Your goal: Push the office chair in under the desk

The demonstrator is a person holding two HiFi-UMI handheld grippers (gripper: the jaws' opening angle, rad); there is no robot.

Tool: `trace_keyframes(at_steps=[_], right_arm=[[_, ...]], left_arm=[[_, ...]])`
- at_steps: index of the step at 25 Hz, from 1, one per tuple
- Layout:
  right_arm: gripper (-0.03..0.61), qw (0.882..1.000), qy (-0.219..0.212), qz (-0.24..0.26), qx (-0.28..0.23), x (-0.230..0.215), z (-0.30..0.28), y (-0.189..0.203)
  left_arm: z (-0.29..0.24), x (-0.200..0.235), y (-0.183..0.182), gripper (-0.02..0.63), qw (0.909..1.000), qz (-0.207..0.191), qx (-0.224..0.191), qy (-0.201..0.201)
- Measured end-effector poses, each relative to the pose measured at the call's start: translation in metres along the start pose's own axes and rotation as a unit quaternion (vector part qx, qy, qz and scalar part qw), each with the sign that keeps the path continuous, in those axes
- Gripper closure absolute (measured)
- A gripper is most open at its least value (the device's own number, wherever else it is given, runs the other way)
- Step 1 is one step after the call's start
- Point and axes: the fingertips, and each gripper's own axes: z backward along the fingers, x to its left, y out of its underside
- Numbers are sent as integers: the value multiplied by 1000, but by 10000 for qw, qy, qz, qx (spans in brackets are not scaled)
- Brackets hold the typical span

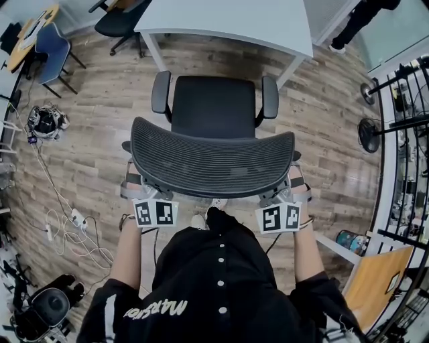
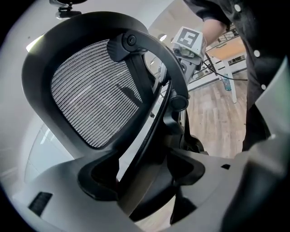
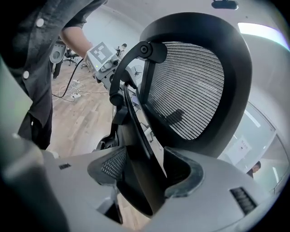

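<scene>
The black office chair [image 1: 213,157] stands in front of me, its mesh backrest nearest and its seat [image 1: 213,106] pointing at the white desk [image 1: 228,20]; the seat is outside the desk's edge. My left gripper [image 1: 136,189] is at the backrest's left rear, my right gripper [image 1: 293,192] at its right rear. In the left gripper view the jaws [image 2: 145,174] close on the chair's black back frame bar [image 2: 149,122]. The right gripper view has the jaws [image 3: 145,170] closed on the same kind of bar [image 3: 136,127]. The fingertips are hidden under the backrest in the head view.
A blue chair [image 1: 50,43] and a black chair [image 1: 120,20] stand at the far left. Cables and a power strip [image 1: 74,224] lie on the wooden floor at left. Round stands [image 1: 370,134] and a wooden board [image 1: 375,281] are at right. A person [image 1: 355,23] stands far right.
</scene>
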Motion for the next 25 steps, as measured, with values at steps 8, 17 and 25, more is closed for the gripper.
trace_keyframes(at_steps=[8,17,25], right_arm=[[308,10000,49,5,-20,-12,-10,3],[307,10000,24,45,-79,-23,-22,8],[308,9999,-52,59,-86,-28,-29,8]], left_arm=[[-13,9,-1,267,10000,-16,2,-28],[-26,14,-1,267,10000,-3,18,-69],[-32,20,0,267,9999,-39,7,-133]])
